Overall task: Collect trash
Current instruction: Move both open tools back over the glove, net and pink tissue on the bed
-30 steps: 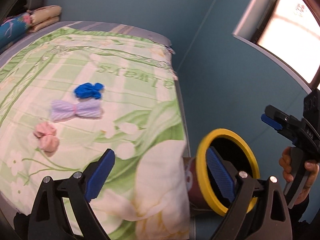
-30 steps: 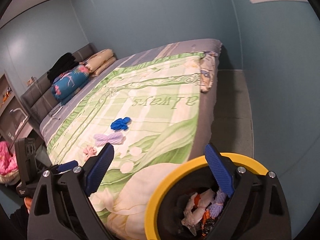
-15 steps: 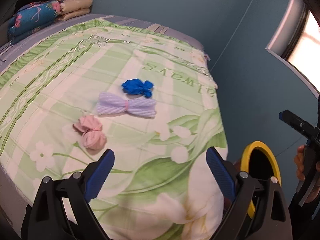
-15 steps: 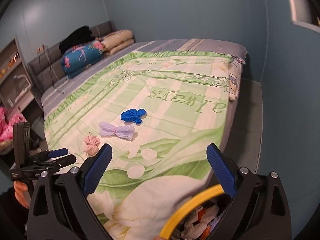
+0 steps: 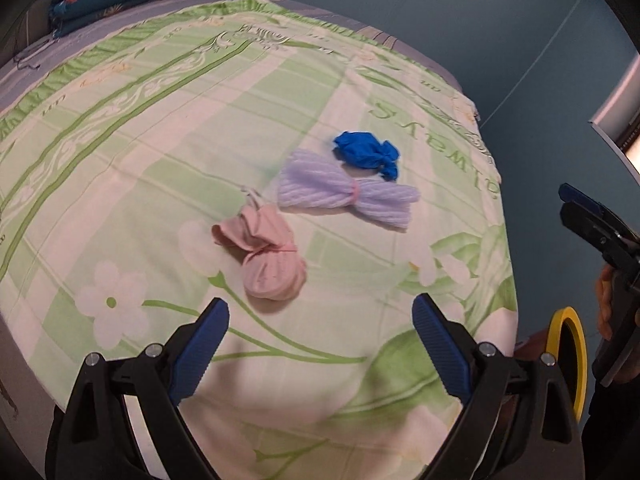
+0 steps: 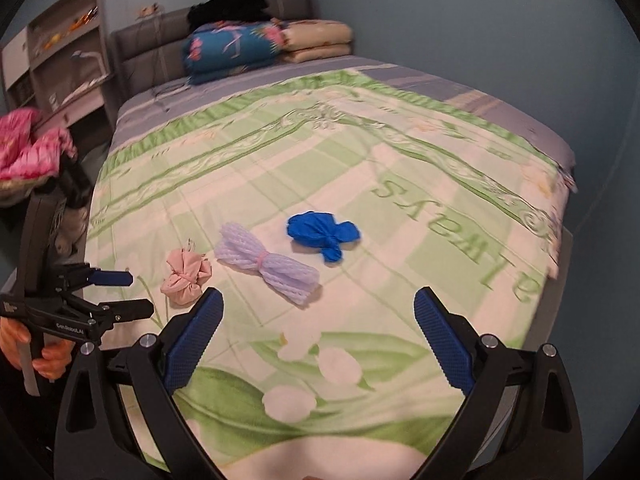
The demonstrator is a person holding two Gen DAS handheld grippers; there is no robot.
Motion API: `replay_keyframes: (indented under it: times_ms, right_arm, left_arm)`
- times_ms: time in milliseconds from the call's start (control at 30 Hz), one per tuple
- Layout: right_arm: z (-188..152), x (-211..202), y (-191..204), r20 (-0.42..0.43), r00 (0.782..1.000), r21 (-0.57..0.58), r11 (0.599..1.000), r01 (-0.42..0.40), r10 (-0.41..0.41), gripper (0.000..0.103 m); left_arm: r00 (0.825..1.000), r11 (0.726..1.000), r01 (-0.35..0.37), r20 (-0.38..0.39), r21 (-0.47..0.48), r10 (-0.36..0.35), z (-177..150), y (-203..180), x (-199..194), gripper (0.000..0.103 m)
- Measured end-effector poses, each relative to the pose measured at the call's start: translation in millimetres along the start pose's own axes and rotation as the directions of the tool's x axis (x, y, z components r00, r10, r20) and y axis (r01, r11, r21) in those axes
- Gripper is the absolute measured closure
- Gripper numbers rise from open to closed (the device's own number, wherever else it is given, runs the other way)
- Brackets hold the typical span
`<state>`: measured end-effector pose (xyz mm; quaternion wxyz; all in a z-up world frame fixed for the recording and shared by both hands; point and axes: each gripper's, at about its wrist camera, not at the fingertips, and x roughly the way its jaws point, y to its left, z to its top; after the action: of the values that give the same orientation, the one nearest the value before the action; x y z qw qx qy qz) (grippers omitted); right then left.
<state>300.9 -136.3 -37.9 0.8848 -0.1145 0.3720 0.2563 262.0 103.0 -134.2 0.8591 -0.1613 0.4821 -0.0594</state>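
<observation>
Between the blue ribbed pads of the left gripper (image 5: 320,322), which stood spread wide and held nothing, lay bare quilt; just beyond them sat a knotted pink cloth bundle (image 5: 266,256). Past it lay a lilac ribbed bundle tied at its middle (image 5: 340,192), and beside that a crumpled blue glove-like wad (image 5: 366,152), all three resting apart on the green-and-cream floral bedspread (image 5: 140,140). Off the bed's corner, low to the right, showed the yellow rim of a dark bin (image 5: 576,360). Likewise released and empty, the right gripper (image 6: 318,312) hovered over the same quilt, near the lilac bundle.
</observation>
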Motion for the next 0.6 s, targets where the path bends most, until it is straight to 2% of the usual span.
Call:
replay_keyframes:
  times_ms: [267, 467, 600]
  right_arm:
    - [19, 78, 24, -0.085, 0.995, -0.165, 0.984, -0.061, 0.048, 0.011]
    - [15, 112, 43, -0.122, 0.992, -0.344, 0.937, -0.062, 0.021, 0.011]
    - [10, 129, 51, -0.139, 0.990, -0.417, 0.907, -0.055, -0.003, 0.009]
  left_arm:
    - [0.999, 0.999, -0.002, -0.045, -0.049, 0.000, 12, 25, 24, 0.014]
    - [0.998, 0.996, 0.021, -0.063, -0.088, -0.026, 21, 37, 35, 0.014]
    - [0.997, 0.995, 0.031, -0.071, -0.090, -0.038, 22, 39, 41, 0.014]
